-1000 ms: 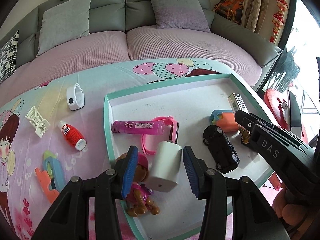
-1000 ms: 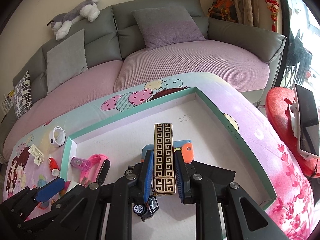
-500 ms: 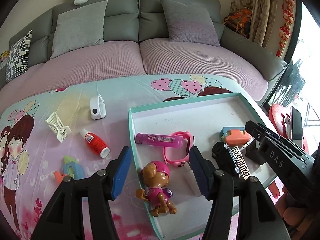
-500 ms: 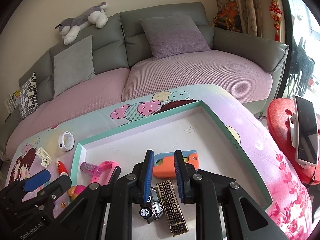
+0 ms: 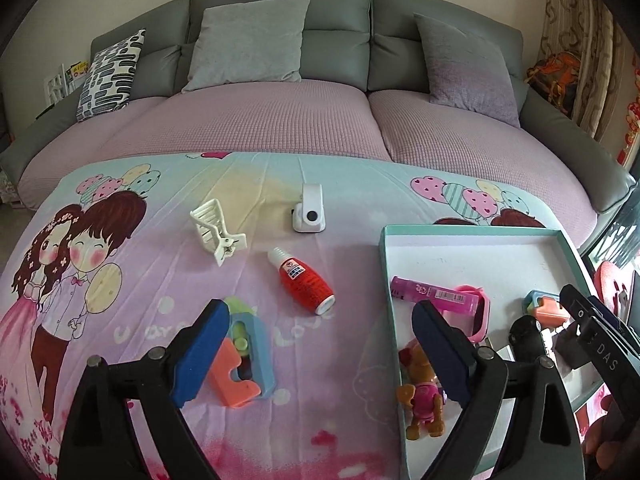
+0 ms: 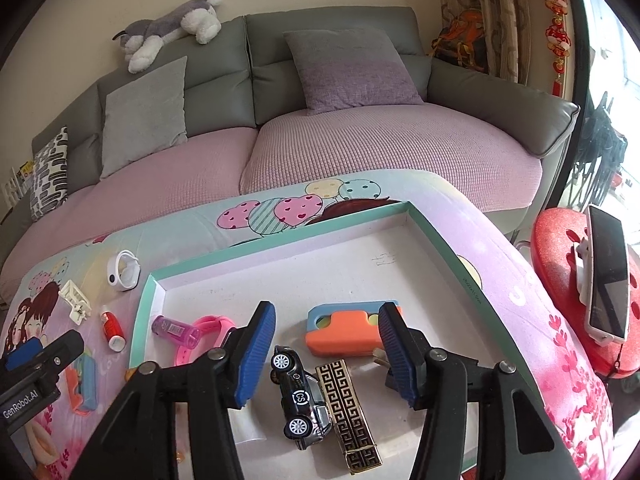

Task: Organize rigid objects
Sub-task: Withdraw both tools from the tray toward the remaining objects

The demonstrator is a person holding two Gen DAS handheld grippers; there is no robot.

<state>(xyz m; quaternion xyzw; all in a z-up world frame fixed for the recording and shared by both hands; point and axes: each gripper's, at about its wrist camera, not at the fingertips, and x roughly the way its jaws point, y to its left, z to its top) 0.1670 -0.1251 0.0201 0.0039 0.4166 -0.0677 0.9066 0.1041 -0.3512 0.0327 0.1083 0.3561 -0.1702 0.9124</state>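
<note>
From my left gripper (image 5: 320, 354), whose blue-padded jaws are opening wide with nothing held between them, I look down on a table draped in a pink and lilac cartoon-print cloth (image 5: 160, 280). At the far left of the loose things lies a white plastic claw clip (image 5: 216, 232). Below it, just behind my left pad, lies a toy of blue, orange and green plastic pieces (image 5: 244, 360), partly hidden by that pad. To its right, in the open gap between my jaws but farther away, lies a red bottle with a white cap (image 5: 304, 282) on its side. Beyond the bottle sits a small white device with a dark round lens (image 5: 309, 210).

Further right stands a shallow white cardboard tray with a teal rim (image 5: 384, 264). Inside it, near its left wall, I see a magenta tube with a barcode label (image 5: 434, 293), a pink wristband (image 5: 478, 312) and a brown puppy figure in pink clothing (image 5: 422, 396), partly behind my right pad.

My right gripper (image 6: 326, 358) hovers over the same tray, its jaws opening and gripping nothing. Between and below its pads lie a black toy car (image 6: 300, 396) and, touching it on the right, a black and gold patterned bar (image 6: 348, 408). An orange and blue plastic block (image 6: 344, 332) lies just beyond them.
</note>
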